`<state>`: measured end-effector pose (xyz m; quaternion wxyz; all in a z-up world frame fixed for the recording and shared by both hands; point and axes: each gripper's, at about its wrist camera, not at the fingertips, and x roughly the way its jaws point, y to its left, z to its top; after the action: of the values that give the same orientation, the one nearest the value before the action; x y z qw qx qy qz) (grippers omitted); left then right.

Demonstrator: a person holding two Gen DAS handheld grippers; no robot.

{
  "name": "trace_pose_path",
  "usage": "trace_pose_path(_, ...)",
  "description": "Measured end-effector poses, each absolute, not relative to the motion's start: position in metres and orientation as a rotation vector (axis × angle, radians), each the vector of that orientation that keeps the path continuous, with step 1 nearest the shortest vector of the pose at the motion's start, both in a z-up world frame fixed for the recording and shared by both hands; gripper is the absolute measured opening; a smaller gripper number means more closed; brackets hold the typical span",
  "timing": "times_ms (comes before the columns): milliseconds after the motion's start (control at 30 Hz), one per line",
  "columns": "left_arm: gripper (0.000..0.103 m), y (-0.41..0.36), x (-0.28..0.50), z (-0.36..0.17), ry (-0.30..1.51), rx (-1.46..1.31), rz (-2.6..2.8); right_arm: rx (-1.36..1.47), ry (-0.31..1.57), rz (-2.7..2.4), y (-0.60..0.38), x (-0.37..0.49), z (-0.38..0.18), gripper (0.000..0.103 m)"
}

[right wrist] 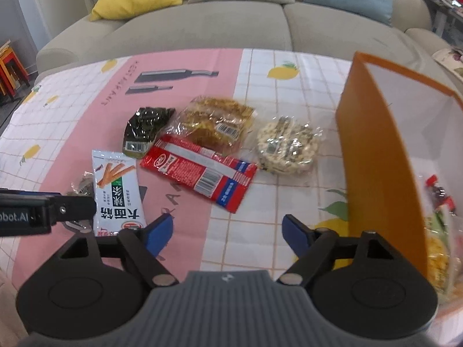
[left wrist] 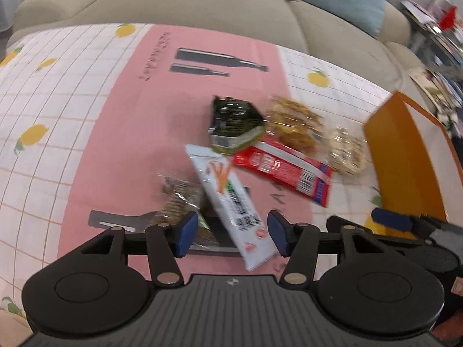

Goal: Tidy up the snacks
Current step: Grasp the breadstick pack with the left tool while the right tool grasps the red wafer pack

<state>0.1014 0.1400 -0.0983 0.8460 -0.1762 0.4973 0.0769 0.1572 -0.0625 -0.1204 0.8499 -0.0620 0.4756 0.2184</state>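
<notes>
Approaching the scattered packets, with the pick not yet made. Orange open-topped cardboard box (right wrist: 379,156) stands at the right edge of the lemon-print tablecloth (right wrist: 254,66), some snacks already inside. Red foil packet (right wrist: 199,170) lies mid-cloth, white stick-snack packet (left wrist: 228,199) nearer the front edge. Left gripper (left wrist: 231,232) is spread around the white packet's lower end, pads apparently clear. Right gripper (right wrist: 225,232) is spread, empty, over bare cloth. Next move, likely: close squarely, lift clear of the box wall. Room is ample left.
</notes>
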Motion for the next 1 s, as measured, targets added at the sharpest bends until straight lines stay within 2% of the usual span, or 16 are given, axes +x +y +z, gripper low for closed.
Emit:
trace_pose_path(200,0.064,0.153,0.109,-0.11,1.077,-0.386,0.176,-0.132,1.026,0.536,-0.039,0.169,-0.135,0.072)
trace_pose_path(300,0.057,0.152,0.11,-0.108,1.043,-0.388,0.153,-0.166,1.009,0.558,-0.029,0.173,-0.141,0.07)
trace_pose_path(400,0.055,0.147,0.112,-0.103,1.02,-0.391,0.117,-0.231,0.966,0.593,-0.022,0.181,-0.144,0.069)
trace_pose_path(567,0.052,0.137,0.123,-0.116,1.112,-0.389,0.107,-0.381,0.9,0.703,-0.01,0.2,-0.148,0.069)
trace_pose_path(633,0.052,0.135,0.125,-0.12,1.124,-0.391,0.104,-0.422,0.884,0.737,-0.006,0.207,-0.152,0.074)
trace_pose_path(667,0.052,0.133,0.126,-0.121,1.128,-0.389,0.105,-0.436,0.877,0.748,-0.005,0.21,-0.154,0.082)
trace_pose_path(700,0.052,0.132,0.128,-0.124,1.132,-0.385,0.108,-0.448,0.87,0.762,-0.005,0.213,-0.157,0.084)
trace_pose_path(833,0.052,0.13,0.133,-0.132,1.143,-0.403,0.117,-0.472,0.865,0.791,-0.004,0.221,-0.164,0.084)
trace_pose_path(1000,0.035,0.128,0.136,-0.141,1.144,-0.409,0.131,-0.492,0.87,0.787,-0.002,0.219,-0.169,0.079)
